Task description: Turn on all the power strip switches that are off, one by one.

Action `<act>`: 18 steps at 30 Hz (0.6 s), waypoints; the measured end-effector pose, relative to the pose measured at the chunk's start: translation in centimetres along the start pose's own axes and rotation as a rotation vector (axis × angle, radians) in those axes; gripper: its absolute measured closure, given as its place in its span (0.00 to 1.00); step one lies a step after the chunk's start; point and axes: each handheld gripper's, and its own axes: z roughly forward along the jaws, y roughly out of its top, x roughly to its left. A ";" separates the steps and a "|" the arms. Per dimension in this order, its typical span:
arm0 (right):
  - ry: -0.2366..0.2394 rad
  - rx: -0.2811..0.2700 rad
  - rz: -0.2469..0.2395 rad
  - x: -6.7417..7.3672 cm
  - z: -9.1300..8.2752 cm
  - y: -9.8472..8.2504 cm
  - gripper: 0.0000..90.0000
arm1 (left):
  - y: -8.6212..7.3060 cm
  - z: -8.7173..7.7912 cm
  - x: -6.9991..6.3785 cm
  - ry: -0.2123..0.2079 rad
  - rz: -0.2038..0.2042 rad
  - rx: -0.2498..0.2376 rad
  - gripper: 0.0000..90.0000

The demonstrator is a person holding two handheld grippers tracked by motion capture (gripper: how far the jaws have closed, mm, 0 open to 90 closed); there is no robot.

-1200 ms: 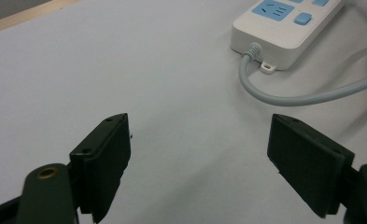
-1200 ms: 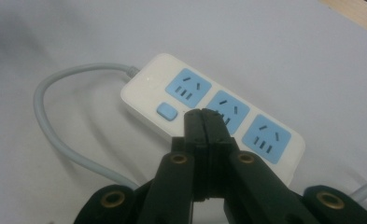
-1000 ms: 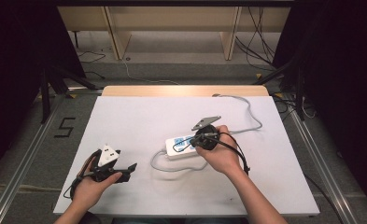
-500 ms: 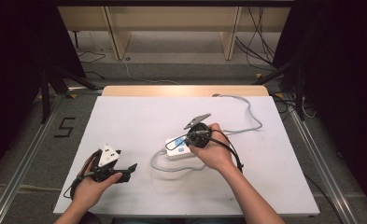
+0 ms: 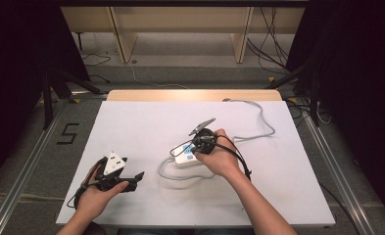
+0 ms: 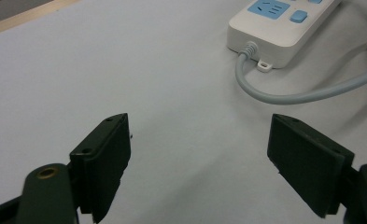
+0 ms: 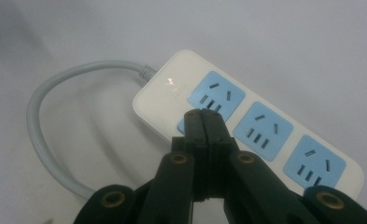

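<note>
The right gripper [image 7: 204, 116], jaws pressed together, is pushing the power strip's [image 7: 246, 126] switch at its 9 o'clock end. Slipping sideways could shove the strip. The left gripper [image 6: 200, 163] is idling wide open.

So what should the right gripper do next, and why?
Probably press straight down: the right gripper, jaws shut, has its tips over the blue switch at the cord end of the power strip. The left gripper sits open and idle.

right tool [image 7: 203, 114] shifted left, lowered onto power strip [image 7: 265, 135]
</note>
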 end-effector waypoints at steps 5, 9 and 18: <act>0.005 0.027 -0.001 0.1 0.5 0.7 1.00 | 0.0 0.0 0.0 -0.001 -0.002 0.001 0.24; 0.009 0.051 -0.008 0.3 0.9 1.1 1.00 | 0.0 0.0 0.1 -0.002 0.002 0.003 0.24; 0.009 0.099 -0.013 0.7 1.9 1.8 1.00 | 0.0 0.0 0.1 -0.003 0.002 0.003 0.24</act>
